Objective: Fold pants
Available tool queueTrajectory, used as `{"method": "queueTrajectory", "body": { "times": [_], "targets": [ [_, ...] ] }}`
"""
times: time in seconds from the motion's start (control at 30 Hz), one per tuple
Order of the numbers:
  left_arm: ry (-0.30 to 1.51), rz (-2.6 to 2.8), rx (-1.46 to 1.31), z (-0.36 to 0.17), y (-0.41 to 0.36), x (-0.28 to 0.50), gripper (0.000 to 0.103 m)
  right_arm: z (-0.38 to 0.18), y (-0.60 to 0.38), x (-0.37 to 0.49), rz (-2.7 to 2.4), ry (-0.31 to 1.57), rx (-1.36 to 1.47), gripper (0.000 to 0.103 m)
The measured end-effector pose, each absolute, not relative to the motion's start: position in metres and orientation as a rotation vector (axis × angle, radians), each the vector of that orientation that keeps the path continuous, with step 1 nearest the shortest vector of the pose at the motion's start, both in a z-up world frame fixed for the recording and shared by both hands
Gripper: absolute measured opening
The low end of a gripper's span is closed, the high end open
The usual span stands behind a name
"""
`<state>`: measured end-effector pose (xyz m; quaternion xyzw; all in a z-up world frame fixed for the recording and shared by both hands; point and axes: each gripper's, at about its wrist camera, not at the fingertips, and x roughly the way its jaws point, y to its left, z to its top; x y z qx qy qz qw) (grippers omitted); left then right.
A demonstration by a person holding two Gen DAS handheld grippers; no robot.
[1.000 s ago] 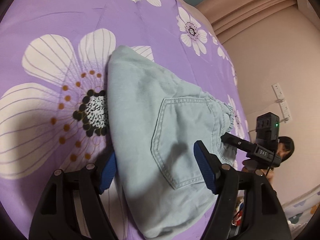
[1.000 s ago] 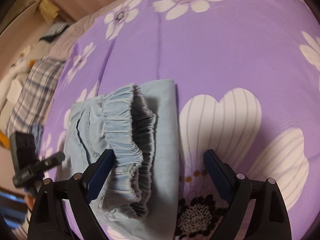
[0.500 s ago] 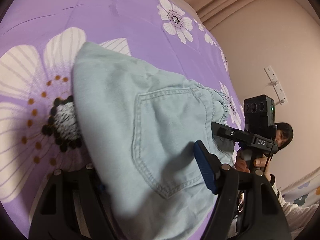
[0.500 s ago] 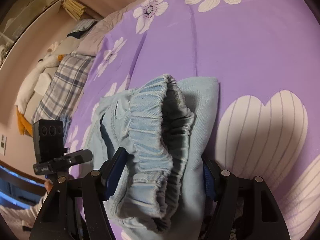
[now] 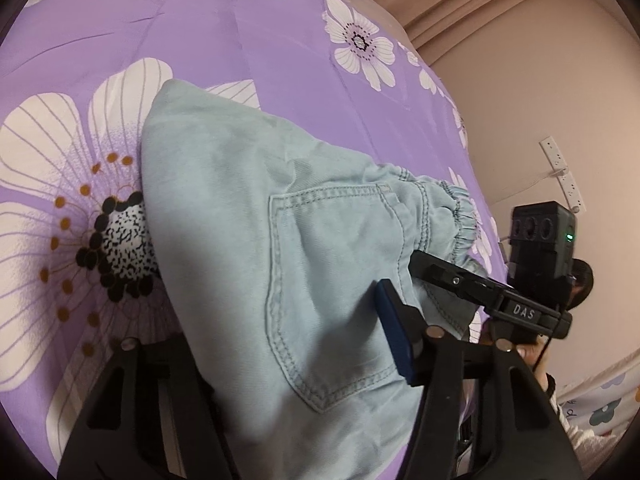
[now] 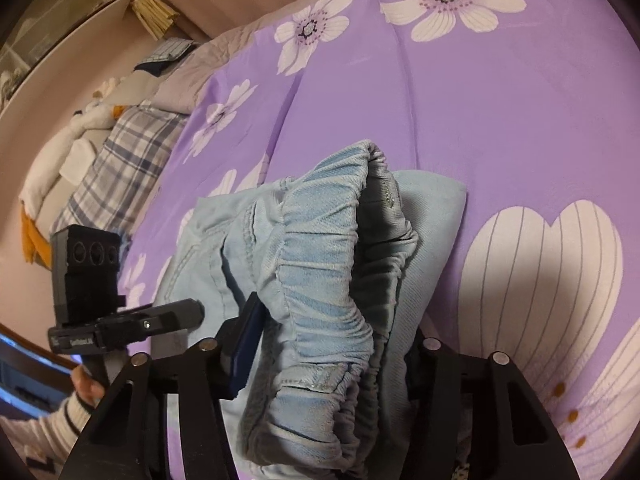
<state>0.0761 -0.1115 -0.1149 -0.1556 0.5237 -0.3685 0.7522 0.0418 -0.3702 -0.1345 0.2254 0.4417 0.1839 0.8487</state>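
Your left gripper (image 5: 276, 340) has just been closing its jaws, and they stand about half open with the folded pants (image 5: 280, 248) between them. The right blue pad presses the denim beside the back pocket (image 5: 332, 292); the left pad is hidden under the fabric, so it looks like a grip on the bundle, though you cannot see that side.

Your right gripper (image 6: 332, 360) has been closing as well. Its jaws straddle the gathered elastic waistband (image 6: 320, 280) end of the pants, the left blue pad against the cloth and the right one buried behind the folds, so the bundle looks held here too.

The light blue pants lie folded into a compact stack on the bed, on the purple bedspread (image 5: 240, 40) printed with big white flowers. In the left wrist view one large flower (image 5: 72, 220) sits just left of the stack, partly covered by it. Your right gripper shows at the right of that view, at the waistband end.

Farther out in the right wrist view, a plaid pillow (image 6: 120, 160) rests at the far left edge of the bed, with a white plush toy (image 6: 68, 148) beside it. A striped sleeve (image 6: 44, 432) shows at near left.
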Motion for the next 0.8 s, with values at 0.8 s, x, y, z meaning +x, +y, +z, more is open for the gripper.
{"method": "queueTrajectory", "body": {
  "times": [0.8],
  "targets": [
    [1.048, -0.633, -0.204, -0.071, -0.099, 0.039, 0.043, -0.087, -0.321, 0.013, 0.271, 0.804, 0.267, 0.041]
  ]
}}
